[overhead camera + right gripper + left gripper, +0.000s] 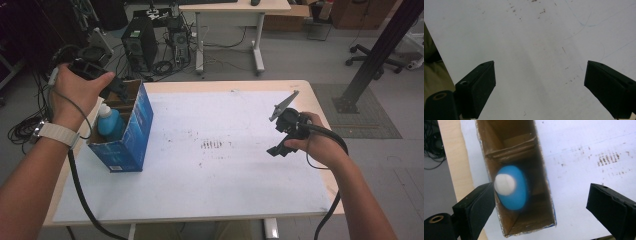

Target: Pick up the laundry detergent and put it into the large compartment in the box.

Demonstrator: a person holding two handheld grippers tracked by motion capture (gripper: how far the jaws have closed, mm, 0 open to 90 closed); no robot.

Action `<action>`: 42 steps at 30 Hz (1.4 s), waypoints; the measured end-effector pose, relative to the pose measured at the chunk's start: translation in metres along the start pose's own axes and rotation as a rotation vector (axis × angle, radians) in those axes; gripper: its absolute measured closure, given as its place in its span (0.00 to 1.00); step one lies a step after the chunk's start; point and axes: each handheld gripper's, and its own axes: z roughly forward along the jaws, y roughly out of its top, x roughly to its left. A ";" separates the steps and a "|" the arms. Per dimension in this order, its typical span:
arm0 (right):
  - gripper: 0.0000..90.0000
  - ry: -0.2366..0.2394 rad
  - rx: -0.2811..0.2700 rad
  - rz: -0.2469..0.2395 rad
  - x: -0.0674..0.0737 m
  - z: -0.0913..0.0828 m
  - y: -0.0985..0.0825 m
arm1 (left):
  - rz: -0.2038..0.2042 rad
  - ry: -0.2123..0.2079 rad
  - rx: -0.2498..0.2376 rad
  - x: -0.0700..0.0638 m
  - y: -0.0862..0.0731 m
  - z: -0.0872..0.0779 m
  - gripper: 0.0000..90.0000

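Left gripper (540, 202) held over the open cardboard box (544, 195), matte black jaws spread wide, nothing between. Inside, upright: smooth blue bottle (516, 192), rounded, white-capped. Right gripper (540, 87) gaping above scuffed white table (536, 37).

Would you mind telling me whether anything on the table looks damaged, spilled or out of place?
Nothing is spilled. The blue bottle stands upright inside the open blue carton. The carton's torn cardboard flaps look ragged, and the white table cover carries dark scuff marks near its middle.
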 end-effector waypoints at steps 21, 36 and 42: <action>0.11 0.000 0.002 -0.002 0.000 0.000 0.001 | 0.236 -0.106 -0.082 -0.031 -0.003 -0.012 0.10; 0.11 -0.003 -0.001 0.000 0.001 -0.002 -0.001 | 0.350 -0.132 -0.072 -0.062 -0.004 -0.012 0.09; 0.11 0.000 0.000 0.001 0.002 -0.001 -0.002 | 0.408 -0.153 -0.065 -0.074 -0.005 -0.007 0.10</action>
